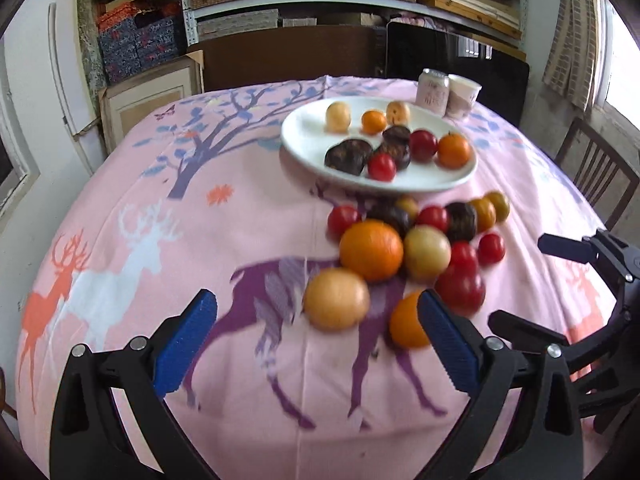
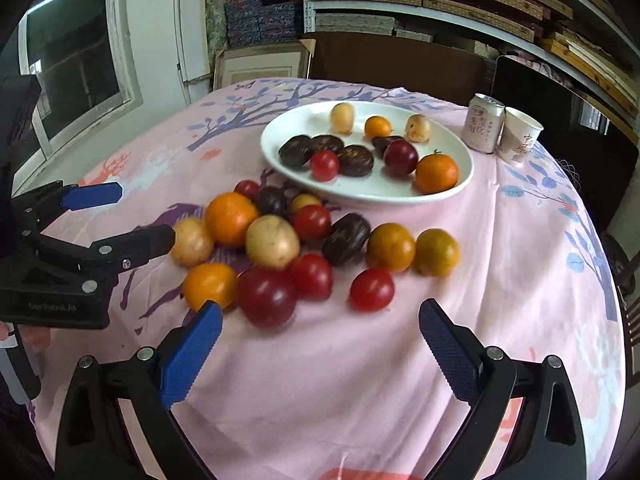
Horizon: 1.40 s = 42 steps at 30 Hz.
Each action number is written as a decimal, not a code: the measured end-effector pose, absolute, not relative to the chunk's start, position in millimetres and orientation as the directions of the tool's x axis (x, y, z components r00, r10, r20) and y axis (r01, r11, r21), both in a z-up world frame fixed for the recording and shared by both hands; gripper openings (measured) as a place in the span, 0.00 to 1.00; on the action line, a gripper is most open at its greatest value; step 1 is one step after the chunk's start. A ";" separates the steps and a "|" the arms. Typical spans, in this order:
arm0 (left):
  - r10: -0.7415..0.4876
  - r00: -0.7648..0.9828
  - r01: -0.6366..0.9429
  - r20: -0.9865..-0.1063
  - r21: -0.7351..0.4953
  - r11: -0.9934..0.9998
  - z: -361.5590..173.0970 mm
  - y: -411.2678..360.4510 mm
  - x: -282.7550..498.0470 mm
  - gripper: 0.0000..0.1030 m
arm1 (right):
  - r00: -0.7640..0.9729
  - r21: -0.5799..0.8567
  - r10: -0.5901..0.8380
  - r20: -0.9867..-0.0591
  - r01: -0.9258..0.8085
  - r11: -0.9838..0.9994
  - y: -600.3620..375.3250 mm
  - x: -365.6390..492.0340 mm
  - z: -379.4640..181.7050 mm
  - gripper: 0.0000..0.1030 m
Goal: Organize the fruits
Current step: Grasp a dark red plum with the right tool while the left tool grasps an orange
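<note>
While both claws hang over the desk (image 1: 168, 208), neither holds anything. My left claw (image 1: 316, 344) is spread wide, blue pads (image 1: 184, 344) apart, low over the near edge of the fruit pile (image 1: 408, 256); a yellowish fruit (image 1: 336, 298) sits between its fingers in view, not touched as far as I can tell. My right claw (image 2: 320, 352) is spread wide too, bare pink cloth (image 2: 340, 380) between the pads, with a dark red fruit (image 2: 267, 295) and a small red one (image 2: 372, 289) just ahead. The pile lies loose on the cloth just in front of the white plate (image 2: 288, 126): oranges, yellow ones, red ones, dark purple ones, bunched and touching. The plate already carries a share: two pale fruits and a small orange at the back, dark purple ones mid-plate, two red ones, and an orange (image 2: 436, 172) at its right rim. A can (image 2: 482, 122) and a paper cup (image 2: 520, 136) stand side by side beyond the plate's right end. Frames are a bit blurred.
</note>
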<state>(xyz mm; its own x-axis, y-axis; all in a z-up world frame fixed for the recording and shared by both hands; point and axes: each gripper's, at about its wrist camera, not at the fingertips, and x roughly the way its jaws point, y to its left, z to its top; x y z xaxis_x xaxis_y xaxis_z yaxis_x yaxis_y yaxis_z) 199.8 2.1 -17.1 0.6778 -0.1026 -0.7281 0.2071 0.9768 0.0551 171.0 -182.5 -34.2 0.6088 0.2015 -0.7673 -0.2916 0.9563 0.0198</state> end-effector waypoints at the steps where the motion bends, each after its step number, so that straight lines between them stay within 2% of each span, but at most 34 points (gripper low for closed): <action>1: -0.093 0.682 0.200 -0.725 0.062 0.978 -19.9 3.2 192.8 0.95 | 0.603 0.012 0.194 -0.774 -0.293 0.956 -178.2 171.8 -38.2 0.96; 4: -0.098 0.680 0.195 -0.726 0.051 0.979 -25.0 11.1 178.7 0.96 | 0.590 -0.003 0.155 -0.792 -0.257 0.966 -171.7 178.6 -50.7 0.96; 6: -0.109 0.663 0.208 -0.741 0.043 0.977 -26.9 14.8 172.7 0.96 | 0.586 0.061 0.199 -0.785 -0.246 0.967 -177.0 182.8 -53.0 0.96; 7: -0.109 0.665 0.213 -0.739 0.048 0.976 -27.8 15.8 168.1 0.96 | 0.588 0.090 0.216 -0.779 -0.236 0.968 -180.4 184.6 -52.8 0.93; 11: -0.084 0.658 0.265 -0.748 0.125 0.956 -34.4 6.7 158.2 0.96 | 0.588 0.159 0.285 -0.757 -0.257 0.953 -183.9 185.5 -50.9 0.66; 12: -0.088 0.657 0.279 -0.749 0.134 0.951 -34.6 2.6 158.2 0.96 | 0.575 0.179 0.316 -0.755 -0.283 0.942 -180.2 183.4 -50.8 0.49; 13: -0.094 0.654 0.295 -0.751 0.139 0.945 -35.7 -2.5 158.5 0.96 | 0.575 0.182 0.326 -0.750 -0.294 0.938 -176.5 179.3 -49.6 0.38; 15: -0.107 0.647 0.329 -0.755 0.150 0.932 -38.2 -16.5 159.8 0.96 | 0.594 0.131 0.295 -0.749 -0.303 0.944 -171.4 172.9 -46.5 0.38; 20: -0.099 0.647 0.366 -0.756 0.194 0.910 -45.1 -43.7 170.8 0.96 | 0.589 0.159 0.326 -0.740 -0.318 0.935 -184.4 158.3 -40.2 0.37; 26: -0.137 0.637 0.379 -0.759 0.153 0.912 -46.4 -54.1 188.2 0.95 | 0.603 0.180 0.326 -0.728 -0.291 0.940 -212.7 142.1 -32.5 0.37; 27: -0.154 0.630 0.391 -0.761 0.139 0.910 -46.5 -55.4 190.0 0.83 | 0.609 0.175 0.321 -0.725 -0.288 0.942 -216.3 139.2 -30.4 0.37; 29: -0.162 0.636 0.396 -0.754 0.139 0.908 -46.4 -58.5 192.3 0.70 | 0.625 0.165 0.310 -0.717 -0.280 0.946 -223.4 133.6 -25.4 0.37; 31: -0.182 0.637 0.414 -0.749 0.134 0.900 -46.2 -59.5 191.1 0.51 | 0.635 0.164 0.306 -0.710 -0.275 0.948 -229.8 129.1 -20.8 0.37; 32: -0.225 0.606 0.450 -0.763 0.095 0.888 -46.8 -60.0 190.8 0.36 | 0.640 0.159 0.301 -0.707 -0.271 0.949 -232.5 127.3 -18.5 0.37; 37: -0.218 0.610 0.467 -0.762 0.123 0.876 -46.0 -65.3 187.0 0.35 | 0.671 0.126 0.274 -0.689 -0.260 0.957 -238.0 123.0 -11.1 0.37; 42: -0.280 0.646 0.481 -0.711 0.094 0.871 -12.1 -58.0 177.6 0.35 | 0.681 0.142 0.280 -0.677 -0.252 0.957 -240.6 131.6 -4.4 0.37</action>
